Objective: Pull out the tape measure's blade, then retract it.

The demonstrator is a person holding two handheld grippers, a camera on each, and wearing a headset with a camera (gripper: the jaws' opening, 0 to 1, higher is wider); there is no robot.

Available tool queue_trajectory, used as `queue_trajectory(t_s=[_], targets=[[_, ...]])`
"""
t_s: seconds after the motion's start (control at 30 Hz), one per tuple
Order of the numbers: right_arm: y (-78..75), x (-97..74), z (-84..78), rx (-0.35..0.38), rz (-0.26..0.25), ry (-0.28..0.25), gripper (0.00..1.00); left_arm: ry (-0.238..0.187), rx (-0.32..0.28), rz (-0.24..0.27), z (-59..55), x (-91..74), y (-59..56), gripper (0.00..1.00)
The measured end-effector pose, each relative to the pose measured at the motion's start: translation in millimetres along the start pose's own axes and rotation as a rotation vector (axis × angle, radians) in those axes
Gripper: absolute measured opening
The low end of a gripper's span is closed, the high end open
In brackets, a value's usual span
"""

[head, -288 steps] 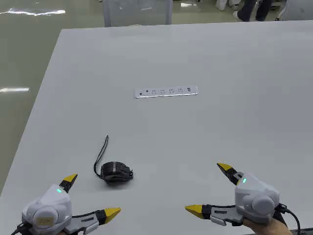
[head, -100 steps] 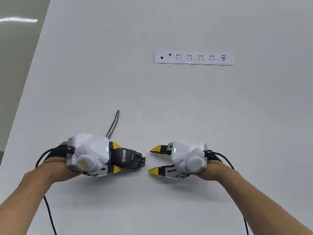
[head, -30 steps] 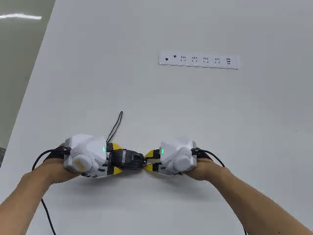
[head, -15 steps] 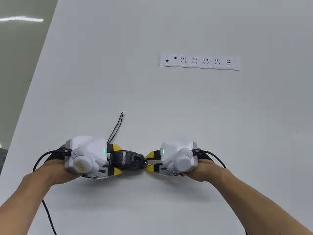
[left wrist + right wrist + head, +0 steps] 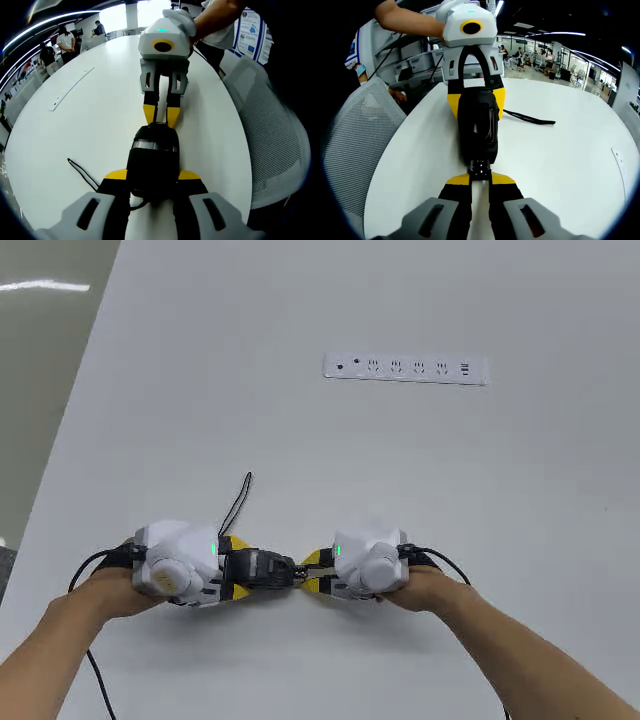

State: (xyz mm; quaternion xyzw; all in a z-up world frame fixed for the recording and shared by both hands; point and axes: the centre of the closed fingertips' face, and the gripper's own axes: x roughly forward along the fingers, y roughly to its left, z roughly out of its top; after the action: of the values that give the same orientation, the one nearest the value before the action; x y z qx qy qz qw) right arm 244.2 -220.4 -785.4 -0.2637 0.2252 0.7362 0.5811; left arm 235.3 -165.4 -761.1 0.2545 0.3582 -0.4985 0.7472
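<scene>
A black tape measure lies low over the white table, and my left gripper is shut on its case from the left. In the left gripper view the case sits between my yellow fingertips. My right gripper faces it from the right, shut on the blade's end hook at the mouth of the case. The two grippers are nearly nose to nose. The case's black wrist strap trails away over the table.
A white power strip lies far back on the table. The table's left edge drops to the floor. A grey mesh chair stands beside the table, close to the grippers.
Over the last second my right gripper has shifted slightly to the right, away from the case. The left gripper and the tape measure have stayed in place.
</scene>
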Motion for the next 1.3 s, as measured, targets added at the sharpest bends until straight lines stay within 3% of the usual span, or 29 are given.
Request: queue_trajectory(t_s=[1.3], targets=[[1.3,-19.6,-14.3,0.012,-0.007,0.002,0.10,-0.001,0.007,-0.002,0.1,0.2,-0.4,0.29]])
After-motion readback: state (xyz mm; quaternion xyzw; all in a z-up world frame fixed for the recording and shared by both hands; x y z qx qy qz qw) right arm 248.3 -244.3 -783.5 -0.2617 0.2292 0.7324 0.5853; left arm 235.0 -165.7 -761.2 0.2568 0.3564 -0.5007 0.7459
